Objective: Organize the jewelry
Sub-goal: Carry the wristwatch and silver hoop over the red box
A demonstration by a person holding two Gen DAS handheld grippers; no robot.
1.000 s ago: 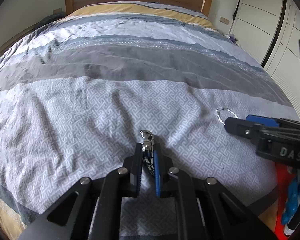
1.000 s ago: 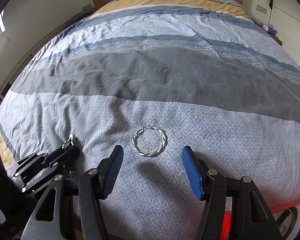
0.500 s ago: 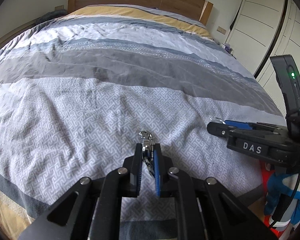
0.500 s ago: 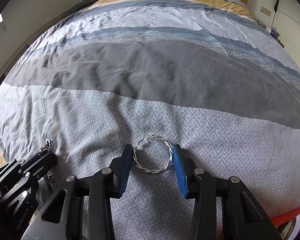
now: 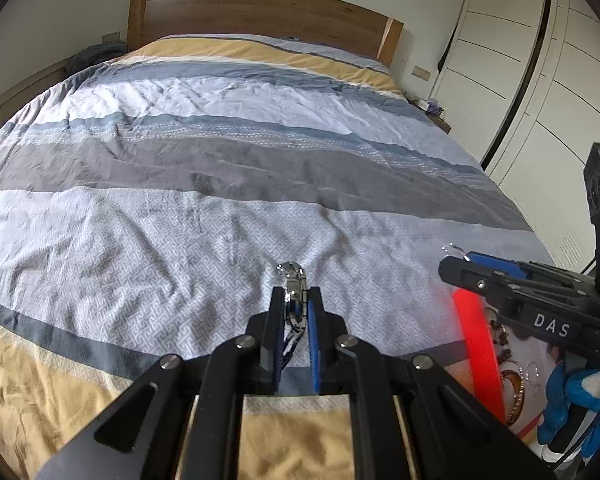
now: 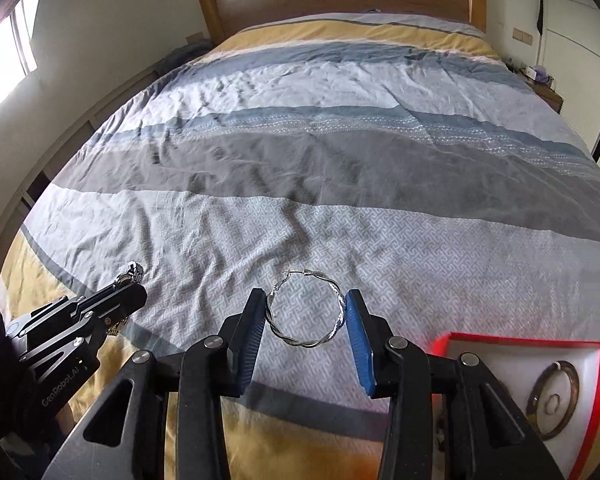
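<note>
Carry step: your right hand-held gripper (image 6: 306, 334) clamps the twisted hoop earring (image 6: 306, 310); your left hand-held gripper (image 5: 296, 320) pinches a metal bracelet (image 5: 292, 292). Next, lower both into the red-rimmed box (image 6: 596, 400) near right, beside the bed (image 6: 340, 160).

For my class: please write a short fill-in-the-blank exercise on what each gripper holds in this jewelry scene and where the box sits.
1. The right gripper holds a twisted silver ____ earring.
2. The left gripper is shut on a metal ____.
3. The white tray with rings has a ____ rim.
4. The bedspread lies under a ____ headboard.

Missing words: hoop; watch; red; wooden
</note>
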